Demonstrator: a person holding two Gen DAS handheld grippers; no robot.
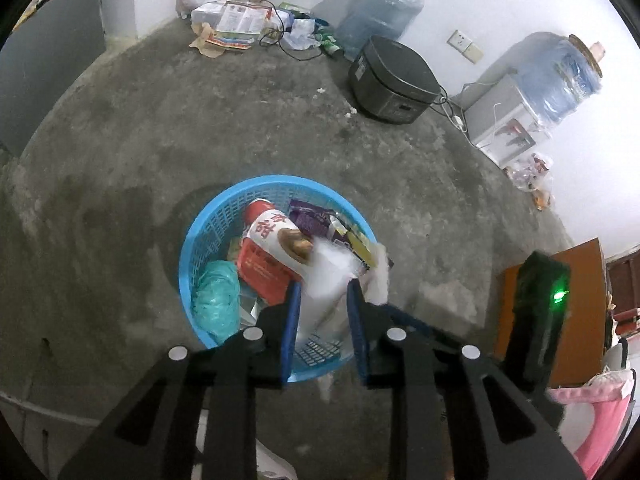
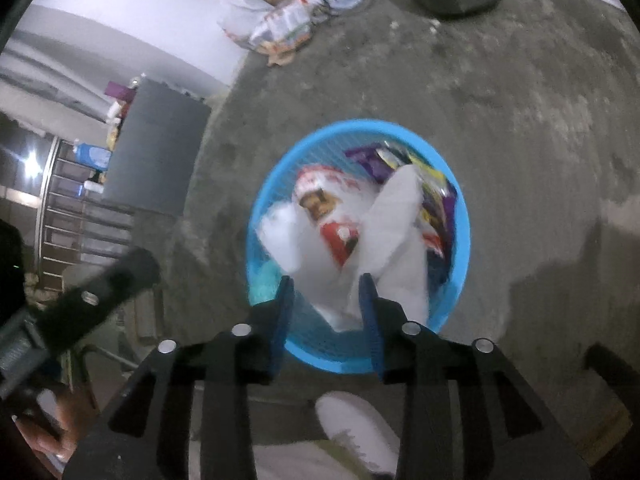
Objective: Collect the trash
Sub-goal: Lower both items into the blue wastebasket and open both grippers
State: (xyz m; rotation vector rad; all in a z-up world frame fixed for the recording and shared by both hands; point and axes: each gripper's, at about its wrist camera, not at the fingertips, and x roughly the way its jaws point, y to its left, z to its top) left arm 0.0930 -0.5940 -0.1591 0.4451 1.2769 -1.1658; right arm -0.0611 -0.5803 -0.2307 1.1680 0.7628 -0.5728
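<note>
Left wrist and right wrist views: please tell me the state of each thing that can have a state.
Round blue plastic basket: upright on the floor, nearly full of trash.
White crumpled paper: above the basket, between both tools.
Left tool: open, paper between its fingers.
Right tool: open, paper between its fingers.
Red and white packet: lying inside the basket.
Black rice cooker: lid closed.
</note>
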